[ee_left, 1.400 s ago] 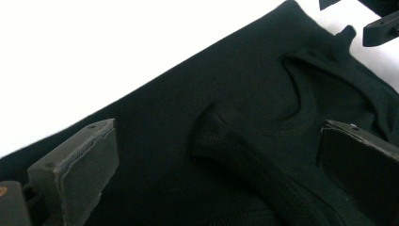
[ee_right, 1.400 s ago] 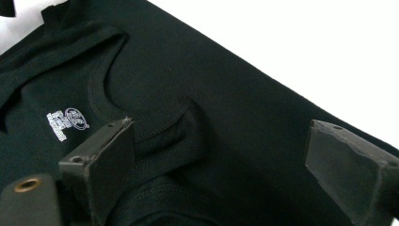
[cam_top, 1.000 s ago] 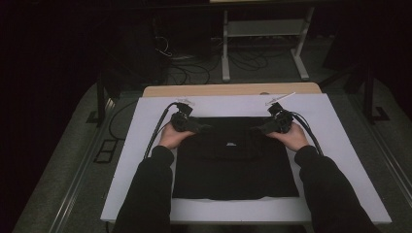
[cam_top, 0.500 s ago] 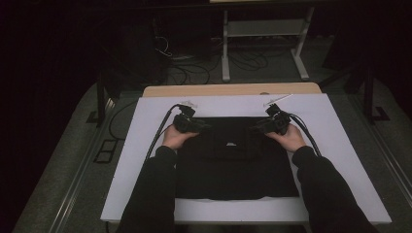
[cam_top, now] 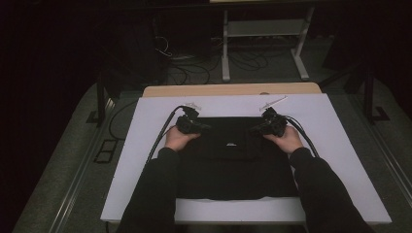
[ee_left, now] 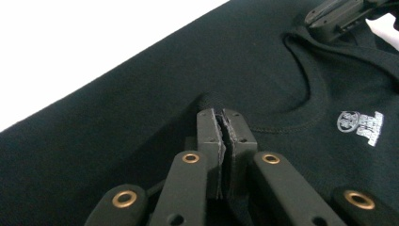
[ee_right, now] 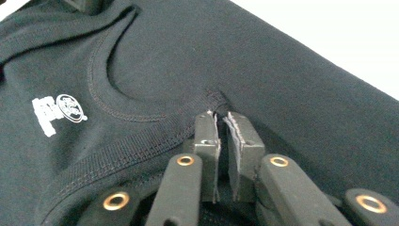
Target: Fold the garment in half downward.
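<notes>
Black shirt (cam_top: 233, 165) flat on white table (cam_top: 340, 145), neckline away, long axis front-back. White chest logo (ee_left: 361, 127), unreadable. Left gripper (ee_left: 225, 123) and right gripper (ee_right: 221, 125) just closed, clamped on shoulder fabric.

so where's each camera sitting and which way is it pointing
High view: fixed above the person's side, looking forward and down on the white table; both forearms, the left gripper and the right gripper come in from the bottom.
Left gripper view: rides the left gripper, looking along its jaws, pinched on the black shirt; the other gripper shows top right.
Right gripper view: rides the right gripper, jaws pinched by the neckline.
Shared: both gripper views show the shirt's white logo.
</notes>
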Tool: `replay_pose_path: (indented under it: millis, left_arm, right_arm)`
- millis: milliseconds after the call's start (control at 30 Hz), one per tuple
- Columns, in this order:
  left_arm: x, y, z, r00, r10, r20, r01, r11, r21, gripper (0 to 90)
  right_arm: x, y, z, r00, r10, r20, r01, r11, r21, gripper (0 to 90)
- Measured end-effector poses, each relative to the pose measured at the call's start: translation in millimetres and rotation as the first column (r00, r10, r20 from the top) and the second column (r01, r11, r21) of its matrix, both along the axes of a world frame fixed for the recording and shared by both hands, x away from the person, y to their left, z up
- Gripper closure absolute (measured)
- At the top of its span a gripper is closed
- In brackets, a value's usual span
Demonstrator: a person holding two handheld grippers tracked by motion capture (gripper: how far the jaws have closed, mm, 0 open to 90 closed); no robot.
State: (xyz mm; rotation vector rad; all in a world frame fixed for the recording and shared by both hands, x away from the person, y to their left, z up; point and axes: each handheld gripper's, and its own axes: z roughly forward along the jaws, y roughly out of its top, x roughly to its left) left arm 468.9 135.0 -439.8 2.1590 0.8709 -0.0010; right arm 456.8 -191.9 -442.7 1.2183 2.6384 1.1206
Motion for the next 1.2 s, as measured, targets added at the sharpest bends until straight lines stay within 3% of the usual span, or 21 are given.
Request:
replay_pose_path:
  millis: [167, 667, 1067, 1200]
  left_arm:
    - [-1.8, 3.8, 7.6, 1.0, 0.003, 0.001, -0.003, 1.0, -0.008, 86.4]
    - [-16.8, 11.8, 35.9, 0.9981, 0.017, 0.059, -0.014, 0.9979, -0.063, 86.5]
    - [-43.9, 19.8, 47.8, 0.9934, 0.037, 0.108, -0.021, 0.9888, -0.147, 86.5]
    - [-52.5, 22.7, 49.9, 0.9913, 0.044, 0.124, -0.023, 0.9863, -0.163, 86.5]
  right_arm:
    - [-2.3, -5.2, 3.6, 0.9998, -0.012, -0.015, 0.012, 1.0, 0.022, 84.1]
    - [-14.8, -16.6, 30.9, 0.9991, -0.016, 0.039, 0.011, 0.993, 0.122, 84.1]
    - [-40.1, -25.1, 43.5, 0.997, 0.007, 0.077, -0.022, 0.981, 0.194, 84.1]
    - [-48.7, -23.4, 45.7, 0.9963, 0.022, 0.084, -0.038, 0.982, 0.185, 84.1]
